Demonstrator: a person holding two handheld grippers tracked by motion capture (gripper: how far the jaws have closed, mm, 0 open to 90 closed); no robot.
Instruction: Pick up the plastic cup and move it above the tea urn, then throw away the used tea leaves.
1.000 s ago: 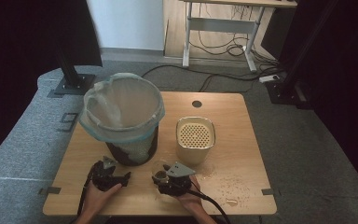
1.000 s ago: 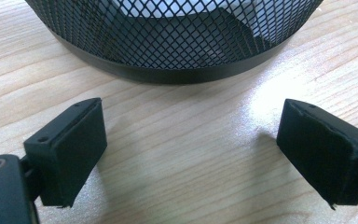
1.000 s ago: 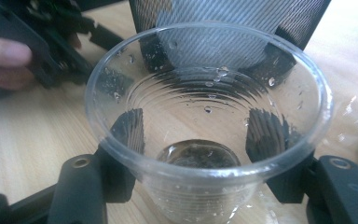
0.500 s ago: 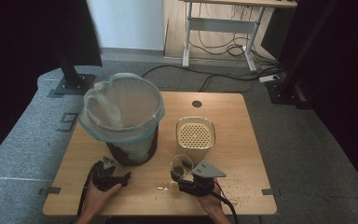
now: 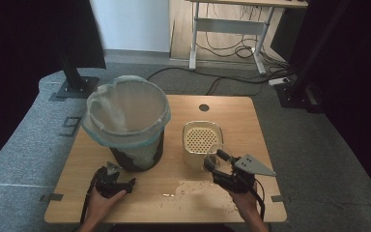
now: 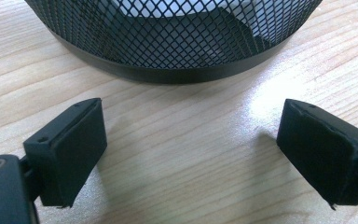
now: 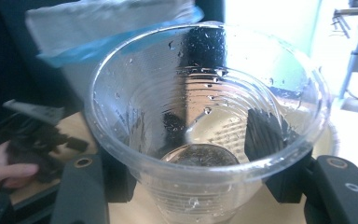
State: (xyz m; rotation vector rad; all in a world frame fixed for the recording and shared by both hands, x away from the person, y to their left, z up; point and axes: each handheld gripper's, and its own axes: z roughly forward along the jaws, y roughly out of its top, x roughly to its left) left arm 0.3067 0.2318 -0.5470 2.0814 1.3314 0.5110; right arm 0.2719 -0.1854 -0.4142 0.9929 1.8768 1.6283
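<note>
Because the 2 jaws of the right hand-held gripper [image 5: 216, 162] clamp the clear plastic cup [image 7: 205, 121] by its walls, it stays upright near the tabletop's [image 5: 232, 108] front edge, beside the cream container [image 5: 201, 140]. The left hand-held gripper [image 6: 191, 154] rests wide open, empty, before the mesh bin [image 6: 177, 42], likely waiting.

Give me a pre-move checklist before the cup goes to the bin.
1. Right gripper shut on the clear plastic cup: ok.
2. Cup contents: droplets on the wall; any liquid at the bottom, cannot tell.
3. Lined mesh bin mouth open: ok.
4. Left gripper open, holding nothing, low in front of the bin's base: ok.
5. Perforated cream container close beside the cup: not ok, mind clearance.
6. Crumbs on the table: not ok.
</note>
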